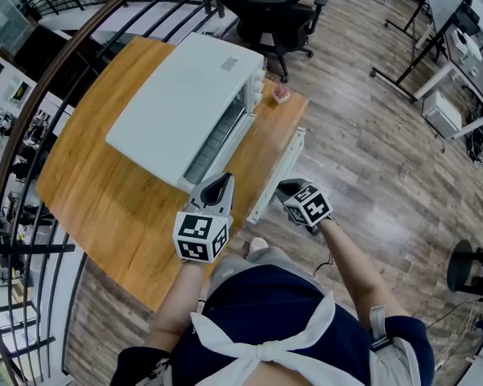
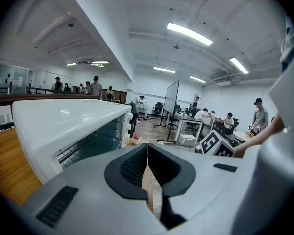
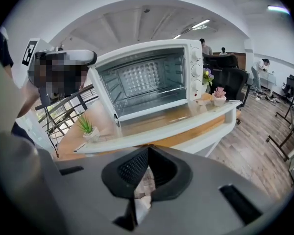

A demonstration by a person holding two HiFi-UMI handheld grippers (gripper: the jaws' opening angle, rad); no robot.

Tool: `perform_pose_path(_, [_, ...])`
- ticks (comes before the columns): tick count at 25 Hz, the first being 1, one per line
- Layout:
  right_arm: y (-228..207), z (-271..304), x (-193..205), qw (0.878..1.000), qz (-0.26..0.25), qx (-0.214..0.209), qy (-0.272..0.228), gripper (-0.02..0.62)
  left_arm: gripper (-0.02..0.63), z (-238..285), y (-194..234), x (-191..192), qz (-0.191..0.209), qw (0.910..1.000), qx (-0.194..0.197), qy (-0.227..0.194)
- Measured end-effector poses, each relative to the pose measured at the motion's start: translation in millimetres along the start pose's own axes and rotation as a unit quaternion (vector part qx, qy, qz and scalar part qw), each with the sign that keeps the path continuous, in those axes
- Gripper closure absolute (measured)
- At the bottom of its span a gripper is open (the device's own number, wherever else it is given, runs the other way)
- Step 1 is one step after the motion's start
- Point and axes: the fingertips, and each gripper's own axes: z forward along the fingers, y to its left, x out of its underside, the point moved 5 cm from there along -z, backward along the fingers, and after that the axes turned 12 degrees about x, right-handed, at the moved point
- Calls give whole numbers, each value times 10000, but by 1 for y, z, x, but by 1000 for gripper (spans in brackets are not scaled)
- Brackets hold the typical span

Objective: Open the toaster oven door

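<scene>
Toaster oven (image 1: 185, 103) sits on the wooden bench (image 1: 88, 191). Its door (image 3: 152, 117) is already hinged down flat, and the cavity and rack are exposed. I judge the door stiff, light and probably sprung at the hinge, with glass to respect. The best hold looks like the white handle bar (image 3: 176, 127) along its free edge, smooth and maybe slick. Right gripper (image 3: 148, 153) hangs just below and in front of that bar, clear of it, jaws pressed together on nothing. Left gripper (image 2: 147, 148) is likewise closed and empty, near the oven's front corner.

Right hand-held gripper (image 3: 148, 150), jaws together and empty, near the wide-open, level door (image 3: 161, 125) of the toaster oven (image 3: 144, 75).
</scene>
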Motion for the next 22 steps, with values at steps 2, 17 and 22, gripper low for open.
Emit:
perform_pose_path(2, [-2,4,7,10000,75,-19,36,588,581,-1,-1,1,4,10000,-11,1])
perform_pose_path(17, [-8,16,23,9999,51,-150,42,589,581,-1,-4,3,12,10000,18,50])
perform_pose_path(22, [-8,18,26,9999,-72,-141,40,589,581,-2,-5,5,11,10000,24,91])
